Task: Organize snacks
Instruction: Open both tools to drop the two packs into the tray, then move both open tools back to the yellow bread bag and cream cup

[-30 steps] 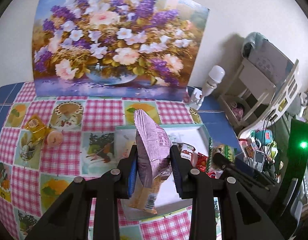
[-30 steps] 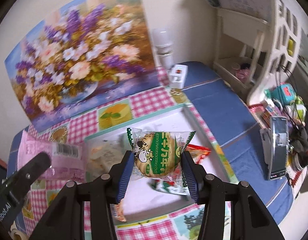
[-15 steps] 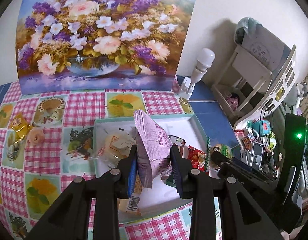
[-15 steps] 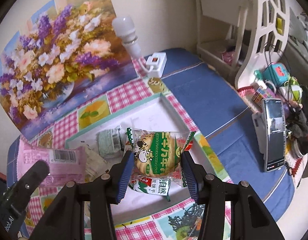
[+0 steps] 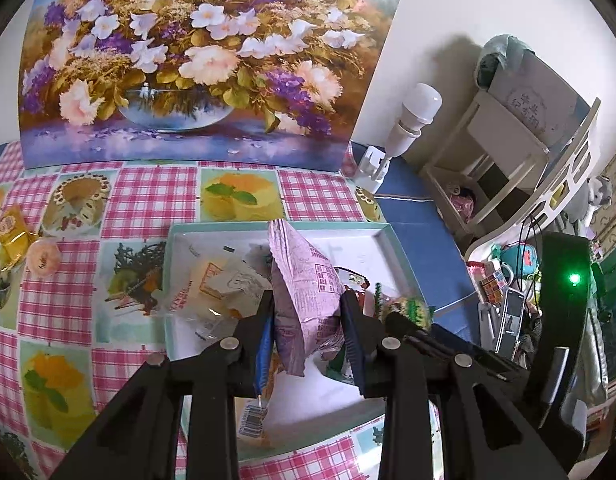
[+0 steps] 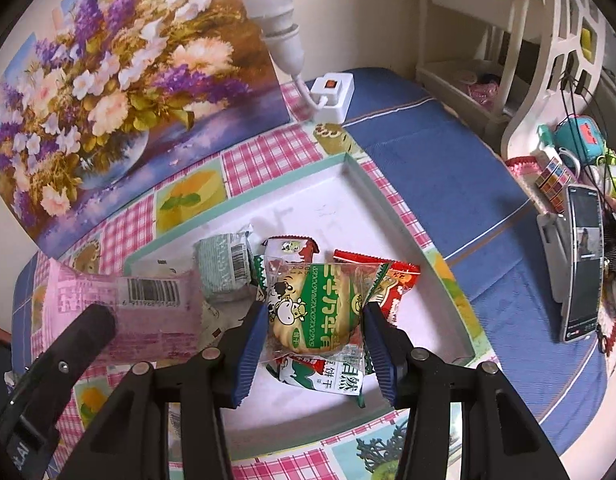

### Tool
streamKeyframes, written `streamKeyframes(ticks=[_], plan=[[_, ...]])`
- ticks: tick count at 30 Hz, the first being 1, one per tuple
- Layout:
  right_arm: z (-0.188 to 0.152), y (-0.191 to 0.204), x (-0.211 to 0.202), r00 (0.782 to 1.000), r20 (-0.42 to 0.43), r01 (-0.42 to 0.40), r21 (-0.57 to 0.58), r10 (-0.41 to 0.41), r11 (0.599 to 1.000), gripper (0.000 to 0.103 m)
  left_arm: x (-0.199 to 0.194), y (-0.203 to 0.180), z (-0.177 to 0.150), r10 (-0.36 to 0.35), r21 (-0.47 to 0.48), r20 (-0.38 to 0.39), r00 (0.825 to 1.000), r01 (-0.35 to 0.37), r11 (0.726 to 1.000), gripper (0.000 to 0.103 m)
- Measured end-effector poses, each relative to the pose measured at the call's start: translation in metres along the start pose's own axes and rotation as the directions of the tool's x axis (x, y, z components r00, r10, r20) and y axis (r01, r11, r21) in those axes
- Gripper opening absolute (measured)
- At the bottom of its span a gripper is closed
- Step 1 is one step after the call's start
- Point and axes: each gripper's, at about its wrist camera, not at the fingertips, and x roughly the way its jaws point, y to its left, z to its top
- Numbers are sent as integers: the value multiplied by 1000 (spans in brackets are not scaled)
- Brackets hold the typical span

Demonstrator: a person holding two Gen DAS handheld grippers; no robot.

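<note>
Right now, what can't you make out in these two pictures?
- Left view: the snacks under the pink packet, hidden by it and the left tongs.
- Right view: the packet below the green cow biscuit, mostly covered.
- Right view: the phone screen, too small.
- Tray near edge, behind the tongs.

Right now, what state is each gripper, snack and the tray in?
Left gripper: shut on the pink packet.
Pink packet: held upright over the tray.
Right gripper: shut on the green biscuit pack.
Green biscuit pack: held above the tray.
Tray: open, several wrapped snacks inside.
Gold packet: lying on the tablecloth, outside the tray.
</note>
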Motion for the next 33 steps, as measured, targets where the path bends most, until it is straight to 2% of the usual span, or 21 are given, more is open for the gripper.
streamKeyframes(ticks=[7, 8, 10, 11, 12, 15, 17, 19, 21, 23, 25, 27, 28, 30, 33], plan=[[-2, 4, 10, 1000, -28, 11, -12, -12, 1000, 54, 11, -2, -2, 13, 13, -13, 1000, -13, 1000, 34], [-2, 5, 12, 999, -35, 16, -18, -17, 1000, 54, 12, -2, -2, 26, 16, -16, 1000, -26, 1000, 37], [-3, 6, 15, 999, -38, 30, -23, -30, 999, 55, 11, 1, -2, 56, 18, -17, 998, -56, 998, 51], [-2, 6, 15, 999, -37, 38, -27, -39, 999, 56, 11, 4, -2, 61, 12, -21, 998, -60, 998, 62], [-2, 7, 16, 998, -37, 45, -40, -46, 998, 57, 9, 8, -2, 63, 1, -32, 998, -63, 998, 64], [-2, 8, 17, 999, -38, 36, -53, -38, 998, 70, 2, 20, -3, 91, -16, -38, 995, -91, 996, 64], [-2, 12, 15, 999, -30, 35, -63, -37, 997, 70, -8, 34, -2, 134, -28, -25, 991, -134, 991, 65], [0, 17, 10, 1000, -12, 25, -68, -26, 997, 70, -26, 59, 4, 186, -64, 3, 983, -185, 981, 66], [3, 27, 1, 1000, 19, 4, -73, -3, 997, 70, -40, 90, 11, 224, -124, 19, 974, -220, 967, 76], [6, 45, -13, 997, 62, -41, -93, 47, 995, 70, -55, 131, 18, 252, -204, 26, 967, -241, 949, 77], [8, 69, -22, 991, 89, -83, -143, 96, 986, 70, -68, 172, 23, 289, -257, 21, 957, -274, 927, 77], [8, 102, -27, 983, 111, -122, -204, 146, 971, 70, -78, 214, 28, 357, -310, -4, 934, -341, 888, 77], [7, 115, -28, 980, 112, -139, -225, 167, 964, 70, -80, 230, 29, 372, -328, -17, 928, -357, 875, 77], [4, 149, -25, 970, 95, -191, -277, 224, 942, 70, -82, 265, 31, 364, -368, -46, 930, -355, 860, 77], [-11, 209, -11, 950, 42, -271, -385, 310, 882, 70, -75, 298, 32, 344, -393, -83, 935, -348, 851, 77]])
